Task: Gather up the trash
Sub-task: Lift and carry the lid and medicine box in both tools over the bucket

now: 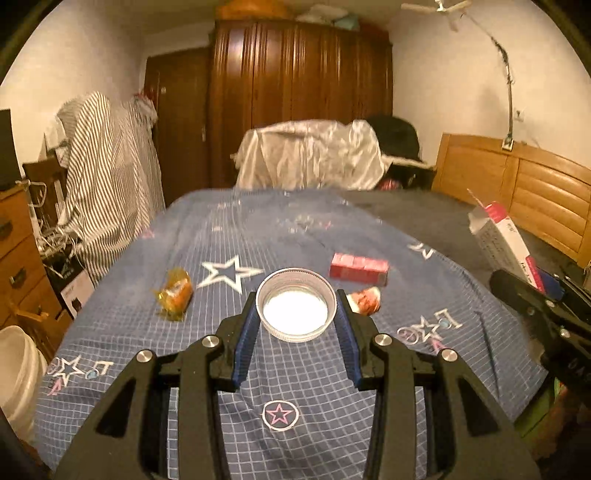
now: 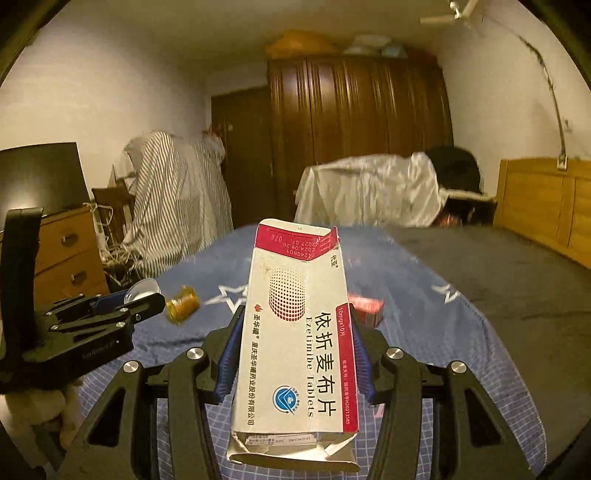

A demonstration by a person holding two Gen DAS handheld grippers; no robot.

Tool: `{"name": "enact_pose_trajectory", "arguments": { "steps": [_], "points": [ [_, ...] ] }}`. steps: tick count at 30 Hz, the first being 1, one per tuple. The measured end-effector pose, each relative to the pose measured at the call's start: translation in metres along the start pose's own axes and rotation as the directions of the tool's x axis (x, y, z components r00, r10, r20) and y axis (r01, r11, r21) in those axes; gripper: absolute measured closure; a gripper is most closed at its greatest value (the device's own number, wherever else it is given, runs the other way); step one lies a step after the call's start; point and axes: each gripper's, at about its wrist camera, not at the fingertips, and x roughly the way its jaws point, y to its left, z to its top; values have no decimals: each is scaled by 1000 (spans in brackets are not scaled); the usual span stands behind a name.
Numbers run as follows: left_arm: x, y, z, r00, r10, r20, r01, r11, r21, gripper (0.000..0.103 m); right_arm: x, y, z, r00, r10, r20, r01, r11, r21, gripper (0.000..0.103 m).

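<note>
The left gripper's (image 1: 296, 308) blue-padded fingers (image 1: 246, 334) were clamped on the rim of a round white plastic jar lid (image 1: 295, 305), rigid and light. The right gripper (image 2: 295, 332) pinched a red-and-white cardboard tablet box (image 2: 295, 332) across its sides; probably empty, easily crushed. Both hung above the blue checked bedsheet (image 1: 332, 424).

Bedroom, white walls (image 1: 443, 92), warm dim artificial light. Furnishings: dark wooden wardrobe (image 1: 299, 96) at the far wall with bundles on top, dark door (image 1: 177, 122) to its left; bed (image 1: 295, 369) with blue grid-and-star sheet and light wooden headboard (image 1: 517, 184). Also: wooden drawer unit (image 2: 70, 251) bearing a dark screen (image 2: 40, 177), striped-cloth-draped pile (image 1: 110, 177), white-cloth-draped piece (image 1: 314, 155), ceiling fan (image 1: 439, 7)
</note>
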Motion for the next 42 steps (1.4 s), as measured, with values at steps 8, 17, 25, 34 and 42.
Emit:
{"name": "enact_pose_trajectory", "arguments": {
  "steps": [8,17,25,34,42],
  "points": [
    [-28,-4,6,994,10,105,-7,1000,-23,65,-32,4,3,998,-23,62,24,1000,-6,50],
    [-33,-1,2,996,5,94,-2,1000,-25,65,-29,3,4,999,-13,41,13,1000,-5,50],
    [-39,22,4,995,46,86,-42,998,-39,65,-9,24,17,999,46,28,-45,999,-23,50],
    [-52,83,11,989,137,62,-132,988,-75,65,25,81,39,988,157,-10,-157,985,-66,50],
    [-68,153,14,968,248,44,-241,962,-127,65,56,159,60,965,261,-37,-264,958,-109,50]
  ]
}}
